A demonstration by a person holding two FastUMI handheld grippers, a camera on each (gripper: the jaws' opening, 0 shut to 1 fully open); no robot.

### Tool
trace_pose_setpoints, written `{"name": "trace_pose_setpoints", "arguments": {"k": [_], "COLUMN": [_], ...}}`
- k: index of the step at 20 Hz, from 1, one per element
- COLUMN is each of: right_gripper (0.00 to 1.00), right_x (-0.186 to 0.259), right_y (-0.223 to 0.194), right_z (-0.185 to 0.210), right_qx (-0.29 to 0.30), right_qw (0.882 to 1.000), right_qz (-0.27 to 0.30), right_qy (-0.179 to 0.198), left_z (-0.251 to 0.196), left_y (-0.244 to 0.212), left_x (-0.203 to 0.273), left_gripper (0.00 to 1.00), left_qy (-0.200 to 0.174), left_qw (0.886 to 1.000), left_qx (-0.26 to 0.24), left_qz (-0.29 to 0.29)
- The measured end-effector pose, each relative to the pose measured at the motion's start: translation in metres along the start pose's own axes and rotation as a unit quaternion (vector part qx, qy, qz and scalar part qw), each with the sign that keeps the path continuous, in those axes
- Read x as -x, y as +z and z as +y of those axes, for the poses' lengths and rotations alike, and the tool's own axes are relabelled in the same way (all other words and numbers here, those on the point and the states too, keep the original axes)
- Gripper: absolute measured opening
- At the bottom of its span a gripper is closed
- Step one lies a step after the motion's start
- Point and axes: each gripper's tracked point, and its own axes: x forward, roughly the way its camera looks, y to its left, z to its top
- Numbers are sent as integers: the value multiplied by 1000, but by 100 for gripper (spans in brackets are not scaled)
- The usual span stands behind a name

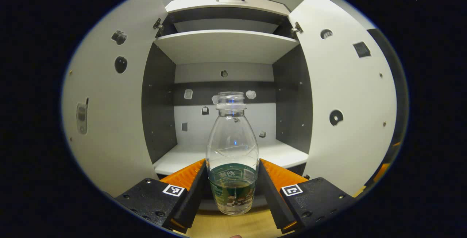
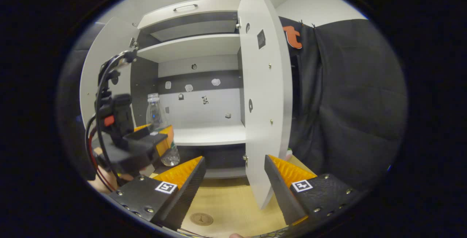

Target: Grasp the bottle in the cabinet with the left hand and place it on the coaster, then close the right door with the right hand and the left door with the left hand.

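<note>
A clear, capless bottle [image 1: 232,147] with a green label stands upright between the fingers of my left gripper [image 1: 232,188], which press on its lower part from both sides. It is held in front of the cabinet's lower shelf [image 1: 281,154], over the wooden table [image 1: 233,225]. The right gripper view shows the same bottle [image 2: 155,112] in the left gripper [image 2: 160,136] at the left. My right gripper [image 2: 235,179] is open; the lower corner of the open right door [image 2: 264,96] shows between its fingers. A small round coaster [image 2: 201,218] lies on the table just below.
Both white cabinet doors stand open: the left door [image 1: 105,114] and the right door [image 1: 346,96]. An upper shelf [image 1: 226,45] spans the cabinet. Cables [image 2: 100,96] and a hand trail behind the left gripper. Black cloth [image 2: 346,103] hangs to the right of the cabinet.
</note>
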Motion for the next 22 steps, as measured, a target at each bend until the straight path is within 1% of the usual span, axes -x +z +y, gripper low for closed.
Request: {"name": "trace_pose_setpoints", "arguments": {"k": [6,8,12,14,15,17,19,22], "right_gripper": [99,98,99,98,98,98,98,99], "right_x": [16,22,29,29,31,32,31,31], "right_y": [-29,-40,-68,-85,-91,-99,-105,-108], "right_z": [-26,-35,-51,-56,-60,-63,-67,-72], "right_qx": [-12,-4,13,13,13,10,12,14], "right_qw": [999,998,995,993,992,991,990,989], "right_qz": [37,53,92,112,116,126,134,139], "right_qy": [-11,-18,-30,-32,-39,-39,-39,-41], "left_z": [-28,-39,-50,-53,-54,-55,-56,-57], "left_y": [-97,-134,-192,-219,-230,-253,-267,-276], "left_x": [55,69,83,85,86,88,87,87], "left_gripper": [82,82,82,82,82,82,82,82], "left_qy": [-6,-16,-17,-14,-12,-8,-3,-1], "left_qw": [998,997,993,991,990,987,986,986], "left_qx": [9,16,5,17,21,22,15,9], "left_qz": [58,79,113,134,141,157,165,166]}}
